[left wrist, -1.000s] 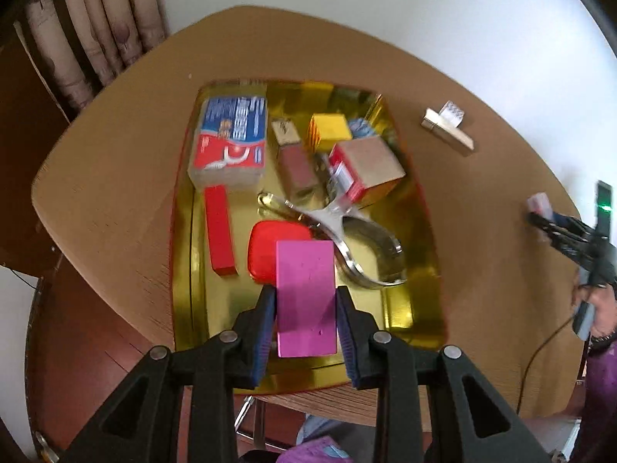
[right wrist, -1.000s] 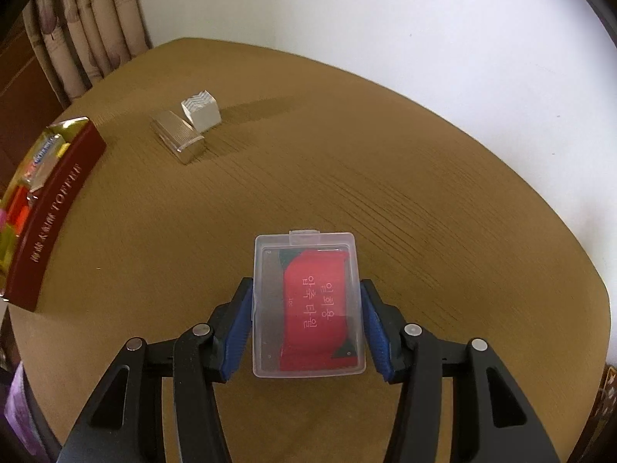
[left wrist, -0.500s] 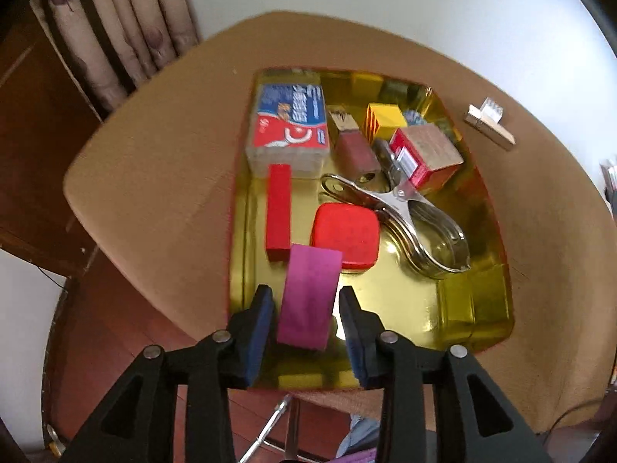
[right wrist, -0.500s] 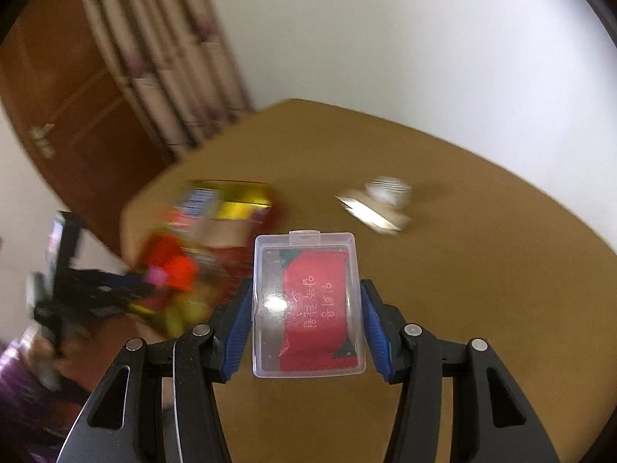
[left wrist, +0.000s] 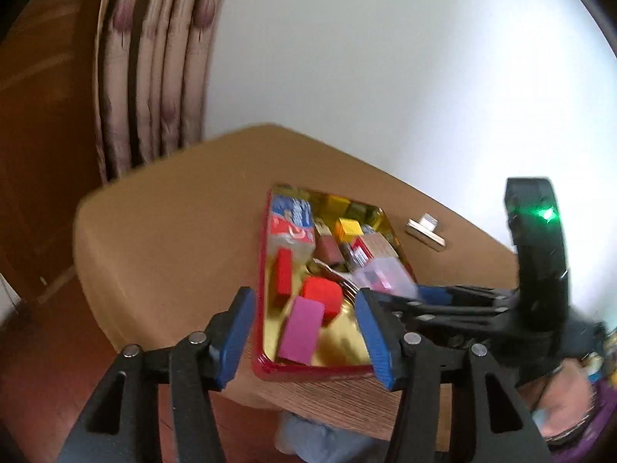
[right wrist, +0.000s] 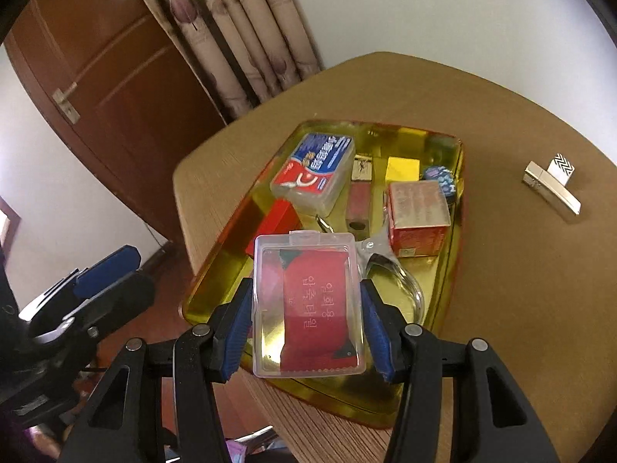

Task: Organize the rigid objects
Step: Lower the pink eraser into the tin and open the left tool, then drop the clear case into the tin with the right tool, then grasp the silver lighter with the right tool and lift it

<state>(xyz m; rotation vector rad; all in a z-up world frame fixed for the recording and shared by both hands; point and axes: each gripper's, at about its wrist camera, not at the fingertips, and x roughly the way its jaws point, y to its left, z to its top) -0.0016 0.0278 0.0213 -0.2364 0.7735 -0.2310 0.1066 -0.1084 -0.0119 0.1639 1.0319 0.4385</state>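
Right tool (right wrist: 306, 318) gripping clear case (right wrist: 308, 305), above gold tray (right wrist: 449, 270)

Clear card case (right wrist: 308, 305) in right claw (right wrist: 306, 324)

A tray (right wrist: 459, 208) sits on a table (right wrist: 520, 289) holding a toothpaste box (right wrist: 314, 168) at its far left, a small carton (right wrist: 418, 212) to the right and tongs (right wrist: 389, 270) in front, while a metal clip (right wrist: 551, 189) lies well right of the tray

Left tongs (left wrist: 306, 332) opening (right (right wrist: 306, 326) clamped)
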